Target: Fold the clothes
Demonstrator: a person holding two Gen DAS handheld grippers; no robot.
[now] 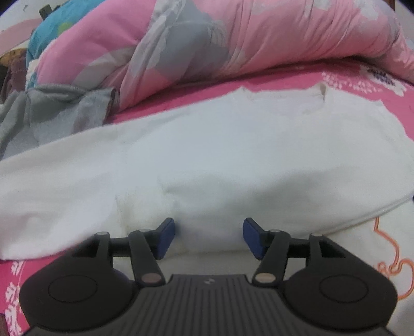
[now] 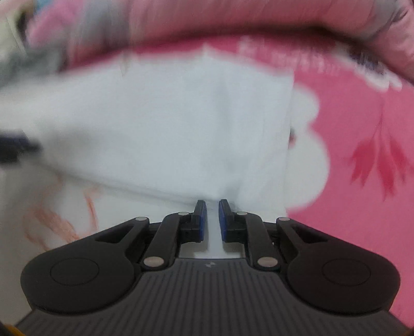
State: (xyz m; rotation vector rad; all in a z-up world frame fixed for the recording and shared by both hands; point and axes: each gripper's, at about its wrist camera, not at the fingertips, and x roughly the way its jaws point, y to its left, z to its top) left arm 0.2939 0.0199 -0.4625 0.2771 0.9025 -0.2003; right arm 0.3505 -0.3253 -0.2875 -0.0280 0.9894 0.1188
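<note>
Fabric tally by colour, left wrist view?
White garment: 1
Grey garment: 1
Pink-and-grey quilt: 1
Blue fabric item: 1
Pink floral sheet: 1
Total: 5

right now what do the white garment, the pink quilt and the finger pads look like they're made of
White garment: looks like soft matte knit cotton, judging by its limp, rounded creases; the weave is too blurred to confirm.
Pink quilt: padded printed fabric, slightly smooth, bulging in puffy folds.
Finger pads: blue, matte, probably rubber or foam, set on black plastic fingers.
</note>
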